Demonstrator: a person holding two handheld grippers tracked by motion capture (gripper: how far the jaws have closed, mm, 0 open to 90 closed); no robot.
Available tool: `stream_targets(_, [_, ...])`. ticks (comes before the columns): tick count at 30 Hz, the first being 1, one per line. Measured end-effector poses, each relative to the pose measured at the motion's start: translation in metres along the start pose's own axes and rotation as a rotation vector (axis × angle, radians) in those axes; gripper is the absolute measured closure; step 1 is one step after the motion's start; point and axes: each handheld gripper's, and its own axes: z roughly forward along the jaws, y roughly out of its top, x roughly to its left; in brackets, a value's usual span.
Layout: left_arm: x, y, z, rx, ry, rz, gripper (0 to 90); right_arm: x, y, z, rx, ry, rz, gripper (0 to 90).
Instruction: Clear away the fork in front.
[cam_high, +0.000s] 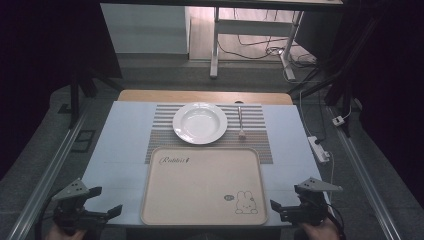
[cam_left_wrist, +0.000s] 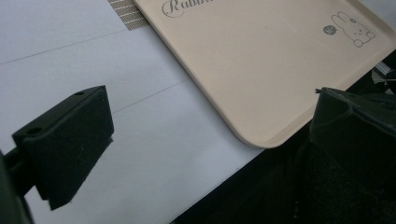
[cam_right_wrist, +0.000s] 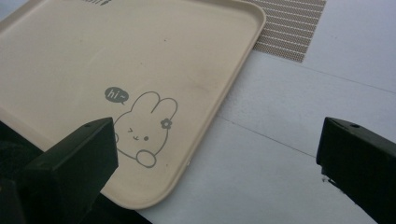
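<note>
Dim workshop floor, desk legs and loose cables lie beyond a table covered in pale sheeting, which is where the work is laid out. Largest on it is a beige tray with a rabbit drawing in one corner, set at the near edge between the person's two hands; it sits bare, probably so that things can be loaded onto it. Its far edge overlaps a striped placemat, which lies farther back and carries the tableware. A white plate rests in the middle of the mat, and a small fork or spoon, too small to tell which, lies just beside the plate to the right, apart from it. The left gripper hovers low off the tray's near left corner and the right gripper off its near right corner, each angled inward toward the tray. Both have their jaws spread wide with nothing between them, and in the gripper views only tray and sheeting show in the gap. They look parked symmetrically at the ready, judging by the untouched plate and utensil well ahead.
</note>
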Motion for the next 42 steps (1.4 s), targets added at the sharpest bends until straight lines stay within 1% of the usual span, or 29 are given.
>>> stream_targets(2, [-0.0005,0.0002,0.0003,0.005,0.000,0.002,0.3,0.0002,0.0000,0.0001,0.001,0.003,-0.002,0.0])
stream_targets(7, [-0.0011,0.0006,0.0015,0.018,0.004,0.008,0.3,0.0028,0.0001,0.0001,0.003,0.001,-0.026,0.0])
stream_targets(18, [-0.0001,0.0008,0.0018,0.022,0.002,0.001,0.9,0.0022,0.0005,0.0011,0.012,0.010,-0.023,0.0])
stream_targets(23, [-0.0001,0.0008,0.0019,0.023,0.000,-0.001,1.4,0.0030,0.0009,0.0018,0.020,0.008,-0.033,0.0])
stream_targets(24, [0.0000,0.0008,0.0019,0.024,-0.001,0.000,1.4,0.0033,0.0009,0.0020,0.022,0.006,-0.035,0.0])
stream_targets(25, [0.0000,0.0009,0.0021,0.025,-0.002,0.000,1.8,0.0037,0.0011,0.0020,0.024,-0.007,-0.034,0.0])
stream_targets(28, [0.0002,0.0012,0.0026,0.029,-0.004,-0.001,2.1,0.0037,0.0012,0.0021,0.024,-0.008,-0.033,0.0])
stream_targets(33, [0.0005,0.0010,0.0025,0.028,-0.003,-0.005,2.1,0.0052,0.0017,0.0008,0.010,-0.010,-0.044,0.0])
stream_targets(34, [0.0006,0.0009,0.0024,0.028,-0.004,-0.007,2.1,0.0053,0.0028,0.0005,-0.002,-0.010,-0.057,0.0])
stream_targets(38, [0.0014,0.0006,0.0021,0.028,-0.006,-0.013,2.0,0.0062,0.0048,0.0004,-0.011,-0.018,-0.073,0.0])
stream_targets(39, [0.0016,0.0005,0.0020,0.028,-0.005,-0.015,2.0,0.0064,0.0057,0.0013,-0.022,-0.017,-0.080,0.0])
stream_targets(41, [0.0019,0.0005,0.0020,0.028,-0.006,-0.020,2.0,0.0063,0.0062,0.0019,-0.022,-0.018,-0.081,0.0])
stream_targets(42, [0.0020,0.0005,0.0021,0.028,-0.007,-0.022,2.0,0.0058,0.0064,0.0037,-0.021,-0.008,-0.086,0.0])
